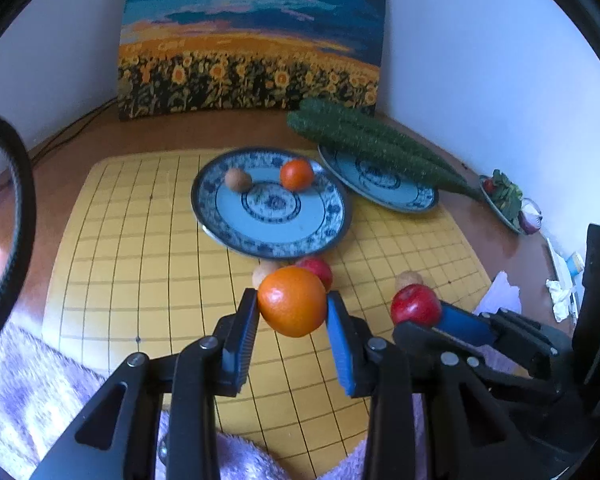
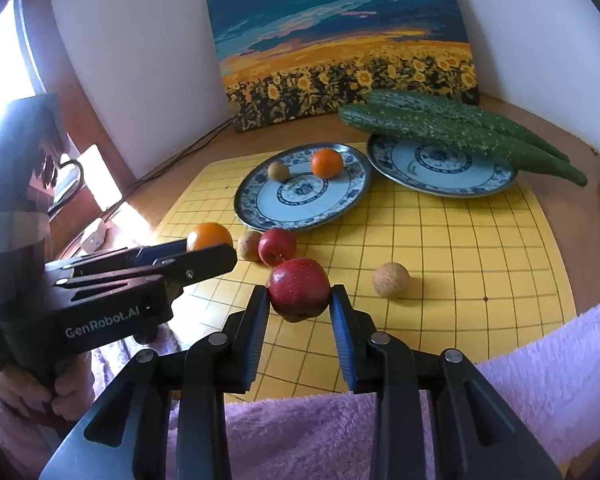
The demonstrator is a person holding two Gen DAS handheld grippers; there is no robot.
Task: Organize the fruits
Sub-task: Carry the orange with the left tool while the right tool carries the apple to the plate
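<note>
- Gripping a round, dimpled orange (image 1: 292, 301), the left claw (image 1: 292, 312) presses its ribbed blue pads against the fruit's sides, holding it clear of the yellow gridded mat (image 1: 140, 264).
- The right claw (image 2: 300, 300) is clamped on a glossy, speckled red apple (image 2: 299, 289), likewise lifted above the mat.
- On the mat just beyond the claws lie a smaller red apple (image 2: 277, 246) touching a dull tan round fruit (image 2: 250, 245), and a second rough tan fruit (image 2: 391, 280) off to the right, apart from them.
- Farther back, a blue-and-white patterned plate (image 2: 260, 208) carries a small orange (image 2: 327, 163) and a brownish round fruit (image 2: 278, 170) near its far rim.
- To its right, a matching plate (image 2: 460, 184) bears long, bumpy green cucumbers (image 2: 440, 128), probably two, which overhang its right edge.
- A sunflower-field painting (image 2: 340, 40) leans against the white wall at the far side of the brown surface (image 2: 560, 176).
- Fluffy lilac cloth (image 2: 540, 360) lies at the near edge.
</note>
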